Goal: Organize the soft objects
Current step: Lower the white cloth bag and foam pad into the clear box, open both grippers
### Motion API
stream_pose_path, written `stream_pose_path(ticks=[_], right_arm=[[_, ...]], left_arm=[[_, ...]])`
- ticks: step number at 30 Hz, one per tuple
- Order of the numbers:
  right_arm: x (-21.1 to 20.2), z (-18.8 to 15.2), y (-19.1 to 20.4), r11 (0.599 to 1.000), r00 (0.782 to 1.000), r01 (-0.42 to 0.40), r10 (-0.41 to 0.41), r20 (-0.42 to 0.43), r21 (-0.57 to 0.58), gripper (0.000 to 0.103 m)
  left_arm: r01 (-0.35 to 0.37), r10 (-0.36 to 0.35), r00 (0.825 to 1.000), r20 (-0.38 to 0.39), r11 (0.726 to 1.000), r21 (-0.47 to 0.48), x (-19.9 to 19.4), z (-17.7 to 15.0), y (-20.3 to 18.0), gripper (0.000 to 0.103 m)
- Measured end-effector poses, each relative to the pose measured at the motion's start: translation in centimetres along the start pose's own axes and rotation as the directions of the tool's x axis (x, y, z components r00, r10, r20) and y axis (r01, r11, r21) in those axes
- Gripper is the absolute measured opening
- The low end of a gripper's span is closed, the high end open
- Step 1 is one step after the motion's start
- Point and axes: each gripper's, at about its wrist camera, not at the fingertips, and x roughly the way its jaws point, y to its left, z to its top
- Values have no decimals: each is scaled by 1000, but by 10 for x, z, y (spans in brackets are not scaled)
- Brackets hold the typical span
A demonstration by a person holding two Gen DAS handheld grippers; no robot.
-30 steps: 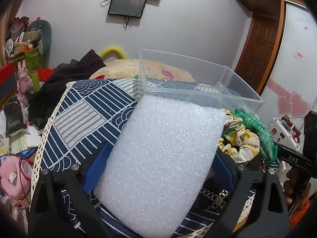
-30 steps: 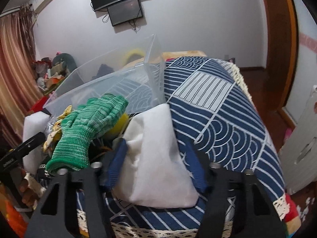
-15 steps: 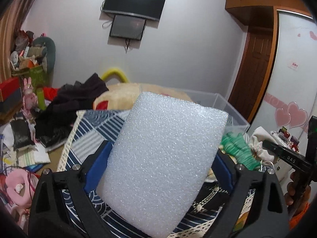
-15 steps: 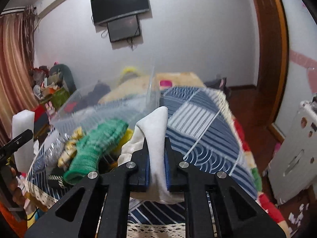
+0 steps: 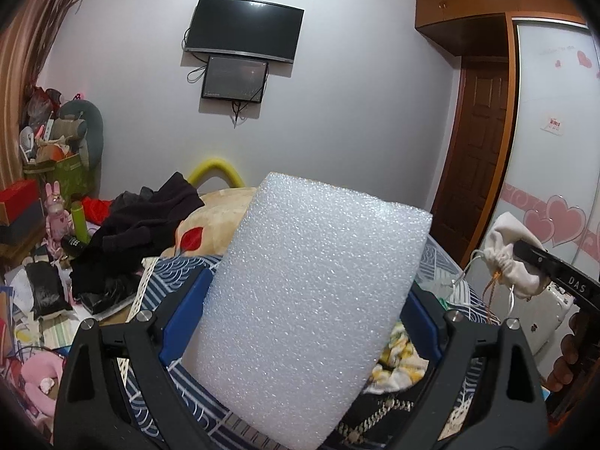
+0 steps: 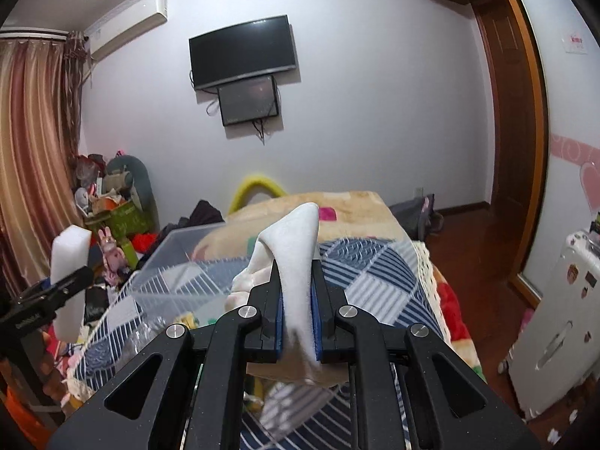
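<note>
My left gripper is shut on a thick white foam block and holds it upright, lifted above the bed. The block also shows at the left of the right wrist view. My right gripper is shut on a white cloth pouch and holds it in the air; the pouch, with its drawstring hanging, shows at the right of the left wrist view. A clear plastic bin stands on the blue patterned cloth ahead of the right gripper. A yellow printed fabric lies below the foam.
A beige blanket covers the far bed. Dark clothes are piled at the left. Clutter and boxes fill the left corner. A white appliance stands at the right, beside a wooden door.
Both grippers have risen from the bed with their loads. The right gripper closed on the white pouch and lifted it. The green glove has dropped out of both views.
</note>
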Motion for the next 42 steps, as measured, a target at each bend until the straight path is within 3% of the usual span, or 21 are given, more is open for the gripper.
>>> stream_pose_path(ticks=[11,20,28,39,42], right_arm=[[27,28,20,999,997,-43,43,59,-5,10],[60,34,26,999,999,-41,41,29,-15,10],[96,26,30,998,997,-10,5,-77,-68,10],[122,8,43,983,967,-61,16,-253,-171,11],[122,8,45,981,963,-76,25,-268,-181,19]], left_arm=[[31,-32,999,-40,999,-24,43,27,-4,94],[31,-35,990,-136,999,-35,99,43,-4,94],[12,-10,975,-220,1000,8,141,44,-13,94],[34,-13,952,-305,997,64,163,35,-26,96],[34,-11,950,-311,997,69,164,34,-28,98]])
